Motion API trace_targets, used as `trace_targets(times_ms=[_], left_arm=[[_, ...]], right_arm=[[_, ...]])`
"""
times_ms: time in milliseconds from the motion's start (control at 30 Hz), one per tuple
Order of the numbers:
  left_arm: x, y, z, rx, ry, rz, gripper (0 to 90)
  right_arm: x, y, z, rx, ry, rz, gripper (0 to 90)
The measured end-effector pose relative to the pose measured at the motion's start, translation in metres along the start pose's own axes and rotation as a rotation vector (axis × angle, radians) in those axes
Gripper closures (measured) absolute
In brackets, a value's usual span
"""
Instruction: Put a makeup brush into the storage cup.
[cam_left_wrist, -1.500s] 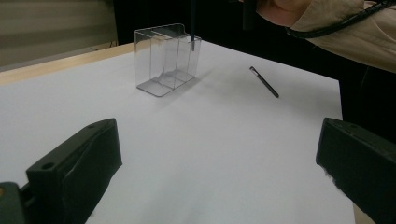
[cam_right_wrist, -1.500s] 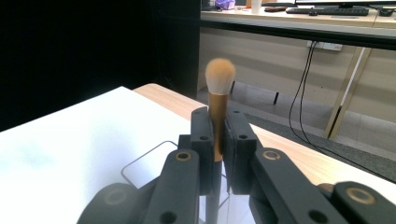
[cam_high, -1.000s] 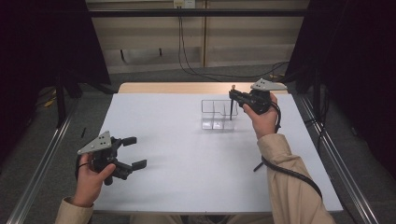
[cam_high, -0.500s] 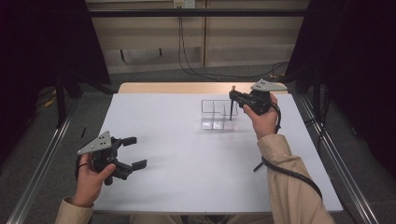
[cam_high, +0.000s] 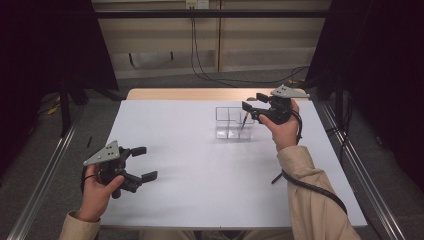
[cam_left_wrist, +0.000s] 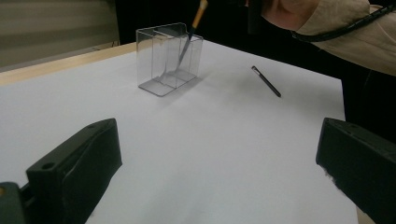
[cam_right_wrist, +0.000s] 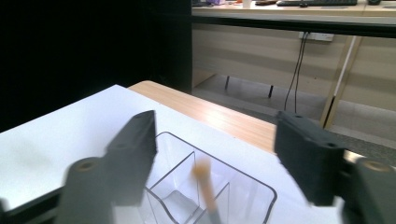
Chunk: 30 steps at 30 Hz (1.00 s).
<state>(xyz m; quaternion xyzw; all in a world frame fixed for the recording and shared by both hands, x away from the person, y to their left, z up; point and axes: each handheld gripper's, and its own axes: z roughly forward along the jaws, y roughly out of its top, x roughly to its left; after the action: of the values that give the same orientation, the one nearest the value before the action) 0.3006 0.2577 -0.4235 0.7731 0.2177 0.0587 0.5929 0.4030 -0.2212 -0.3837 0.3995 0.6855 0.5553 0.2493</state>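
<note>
A clear plastic organiser box (cam_high: 231, 125) with compartments stands on the white table (cam_high: 200, 165) at the back right. My right gripper (cam_high: 254, 102) hovers just above its right end. Its jaws have just been opening and now stand apart, off the orange-handled brush (cam_high: 243, 121). In the right gripper view the brush (cam_right_wrist: 205, 182) is blurred and leans inside the box (cam_right_wrist: 252, 191), below the gap of the gripper (cam_right_wrist: 212, 140). The left gripper view also shows the box (cam_left_wrist: 166, 60) and brush (cam_left_wrist: 194, 25). My left gripper (cam_high: 145, 162) is open and empty near the front left.
A black pen-like stick (cam_high: 276, 177) lies on the table beside the right forearm, seen also in the left gripper view (cam_left_wrist: 266, 81). A wooden strip (cam_high: 200, 94) runs along the table's far edge. Metal rails flank both sides.
The right gripper's jaws went from shut on the brush to apart, letting it go into the box. Neither hand has shifted.
</note>
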Motion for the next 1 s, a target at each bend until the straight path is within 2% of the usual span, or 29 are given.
trace_targets(times_ms=[167, 600, 867, 1000], left_arm=[[0.0, 0.0, 0.001, 0.003, -0.001, 0.0, 0.0], [0.0, 0.001, 0.004, -0.003, -0.002, 0.004, 0.0], [0.0, 0.001, 0.003, 0.0, -0.002, 0.003, 0.0], [0.0, 0.001, 0.002, -0.002, 0.002, 0.004, 0.0]], right_arm=[[-0.001, -0.002, -0.004, -0.002, -0.003, 0.008, 19.0], [-0.002, -0.013, -0.018, -0.002, -0.005, 0.016, 15.0], [0.004, -0.013, -0.025, -0.01, 0.019, 0.0, 12.2], [0.006, -0.013, -0.029, -0.011, 0.014, -0.009, 9.5]])
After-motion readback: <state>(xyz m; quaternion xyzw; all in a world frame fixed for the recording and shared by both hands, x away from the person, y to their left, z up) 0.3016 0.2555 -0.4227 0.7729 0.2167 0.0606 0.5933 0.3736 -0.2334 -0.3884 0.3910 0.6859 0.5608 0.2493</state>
